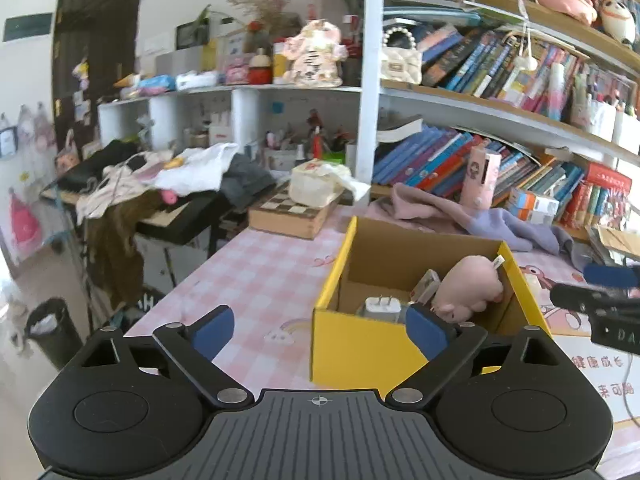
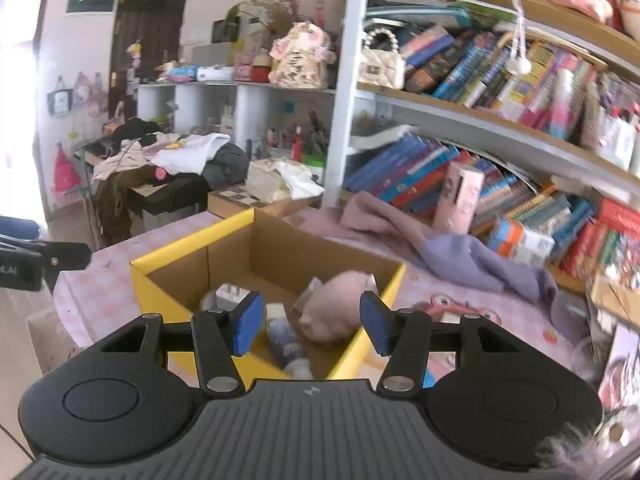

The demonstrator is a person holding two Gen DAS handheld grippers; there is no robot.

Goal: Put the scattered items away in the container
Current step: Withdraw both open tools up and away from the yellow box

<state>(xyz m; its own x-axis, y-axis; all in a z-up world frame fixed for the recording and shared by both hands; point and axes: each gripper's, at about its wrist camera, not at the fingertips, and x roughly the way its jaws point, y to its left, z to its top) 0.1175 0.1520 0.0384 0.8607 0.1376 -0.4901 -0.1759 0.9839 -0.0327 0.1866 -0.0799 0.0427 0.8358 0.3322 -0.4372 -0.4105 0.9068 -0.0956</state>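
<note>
Box [image 2: 352,354]: just below right gripper [image 2: 312,322], jaws narrowed, empty; left gripper [image 1: 320,330] beside it, wide, empty.

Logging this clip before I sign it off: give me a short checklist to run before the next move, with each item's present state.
1. Left gripper empty, jaws wide: ok.
2. Right gripper empty, nothing between its pads: ok.
3. Yellow box upright, top open: ok.
4. Pink plush pig, white plug adapter and small bottle lying inside the box: ok.
5. Pink checked tablecloth left of the box free of loose items: ok.
6. Area right of the box tidied: cannot tell; a purple cloth lies there, and whether it counts is unclear.
</note>
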